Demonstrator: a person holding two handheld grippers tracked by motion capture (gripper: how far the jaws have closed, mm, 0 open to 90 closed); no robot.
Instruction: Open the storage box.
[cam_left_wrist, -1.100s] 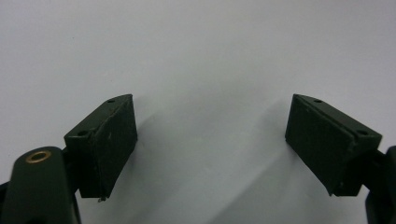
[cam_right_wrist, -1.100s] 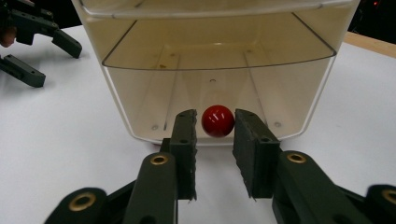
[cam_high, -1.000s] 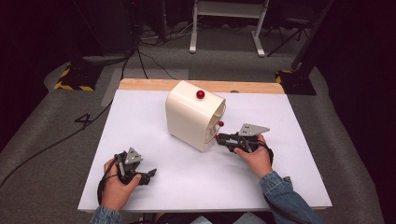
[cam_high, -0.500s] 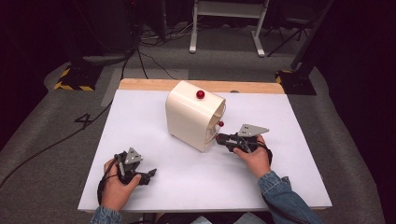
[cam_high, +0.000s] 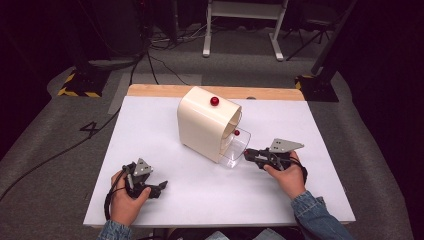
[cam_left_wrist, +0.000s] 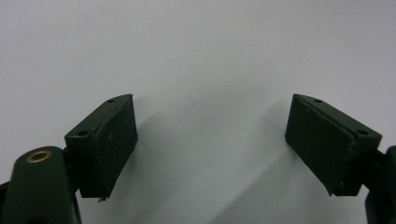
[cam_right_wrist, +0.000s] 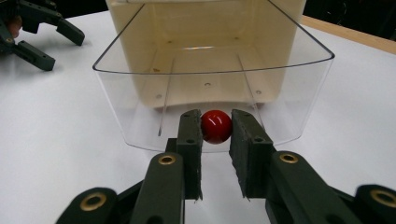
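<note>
A cream box (cam_high: 202, 127) with a red knob (cam_high: 214, 101) on top stands mid-table. From its open right face a clear plastic drawer (cam_high: 234, 150) sticks out; it is empty in the right gripper view (cam_right_wrist: 140, 88). My right gripper (cam_high: 247, 155) is shut on the drawer's red front knob (cam_right_wrist: 216, 126), which sits pinched between both pads (cam_right_wrist: 191, 135). Another small red knob (cam_high: 236, 132) shows at the box's mouth. My left gripper (cam_high: 159, 189) rests near the table's front left, open, with only bare white table between its pads (cam_left_wrist: 112, 140).
The white table (cam_high: 150, 125) has a wooden strip (cam_high: 160, 91) along its far edge. Cables and black-yellow floor markers (cam_high: 80, 85) lie beyond it, with a white stand (cam_high: 240, 30) at the back. The left gripper (cam_right_wrist: 42, 32) shows far off in the right gripper view.
My right gripper has moved right, away from the box, and the clear drawer has come out with it. The left hand has stayed put.
</note>
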